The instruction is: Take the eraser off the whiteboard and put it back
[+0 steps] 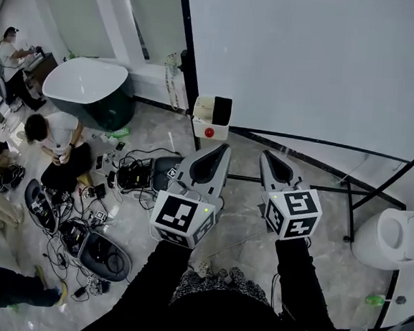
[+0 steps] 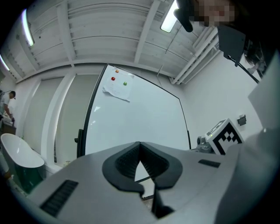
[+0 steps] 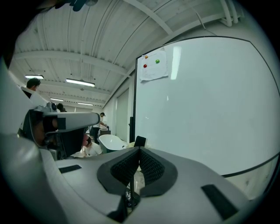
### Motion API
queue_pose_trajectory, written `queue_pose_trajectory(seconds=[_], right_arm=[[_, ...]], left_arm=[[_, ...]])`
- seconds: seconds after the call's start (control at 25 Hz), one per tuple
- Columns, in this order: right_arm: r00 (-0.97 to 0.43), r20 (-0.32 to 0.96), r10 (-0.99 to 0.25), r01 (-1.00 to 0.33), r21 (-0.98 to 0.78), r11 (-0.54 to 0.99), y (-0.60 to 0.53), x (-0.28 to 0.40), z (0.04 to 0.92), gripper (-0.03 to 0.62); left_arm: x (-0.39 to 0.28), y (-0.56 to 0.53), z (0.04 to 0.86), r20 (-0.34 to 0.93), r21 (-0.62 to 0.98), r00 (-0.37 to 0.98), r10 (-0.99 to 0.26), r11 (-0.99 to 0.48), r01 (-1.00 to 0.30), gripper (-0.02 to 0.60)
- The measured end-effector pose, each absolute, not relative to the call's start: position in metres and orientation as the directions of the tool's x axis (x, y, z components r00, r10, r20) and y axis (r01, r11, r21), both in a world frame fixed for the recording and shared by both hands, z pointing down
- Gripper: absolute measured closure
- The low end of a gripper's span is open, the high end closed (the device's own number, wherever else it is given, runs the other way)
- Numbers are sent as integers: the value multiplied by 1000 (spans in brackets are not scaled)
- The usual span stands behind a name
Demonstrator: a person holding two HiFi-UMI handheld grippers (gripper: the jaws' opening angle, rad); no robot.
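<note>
Both tools hung side by side in front of the whiteboard (image 1: 317,63), pointing toward its lower left corner, and neither carried anything. The left tool (image 1: 226,148) had its jaws pressed together, tips meeting with nothing between them, as its own view showed. The right tool (image 1: 266,154) was likewise pressed together and empty.

A cream and black block (image 1: 213,111) sat at the bottom left corner of the board, just above the tool tips in the head view. I took it for the eraser, though its shape was too small to be sure. In the right gripper view it showed as a dark piece directly over the jaw tips. A sheet of paper (image 3: 153,70) pinned by small coloured magnets sat at the board's upper left. Far left in the head view were a white tub (image 1: 87,89) and people seated on the floor among cables.

The step in hand looked like the approach: the eraser was not yet lifted. The next move would call for spreading one tool's jaws, bringing them across the block's body, closing firmly, and pulling it straight off the board.
</note>
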State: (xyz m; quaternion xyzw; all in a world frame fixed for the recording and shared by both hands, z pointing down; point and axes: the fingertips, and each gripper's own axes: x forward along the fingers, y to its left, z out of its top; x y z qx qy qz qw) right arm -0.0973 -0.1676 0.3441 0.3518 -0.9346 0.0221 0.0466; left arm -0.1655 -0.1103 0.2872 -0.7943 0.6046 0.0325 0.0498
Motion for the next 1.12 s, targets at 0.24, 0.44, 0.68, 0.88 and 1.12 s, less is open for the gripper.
queue_pose_trajectory(seconds=[0.24,0.44,0.68,0.88,1.12], right_arm=[[-743,96,-663,-666,-2,746,-160,-88,342,583],[-748,87,-658,-660,1,751,-154,-85,338,585],[-753,82,-653,-653,26,757,-149,-83,334,586],[-744,93,-662,-663,29,748,-150,-79,338,586],[-752,101,-651,-652,32,758,-152,-81,341,586]], left_arm=[[-156,-110,286,-114,-46,259,-959,-256,-966,575],[-153,-108,290,-107,-38,256,-961,-254,-967,575],[-151,-103,291,-101,-39,250,-963,-247,-968,575],[-151,-102,296,-92,-39,242,-966,-239,-970,575],[-148,-103,297,-83,-38,245,-966,-243,-969,575]])
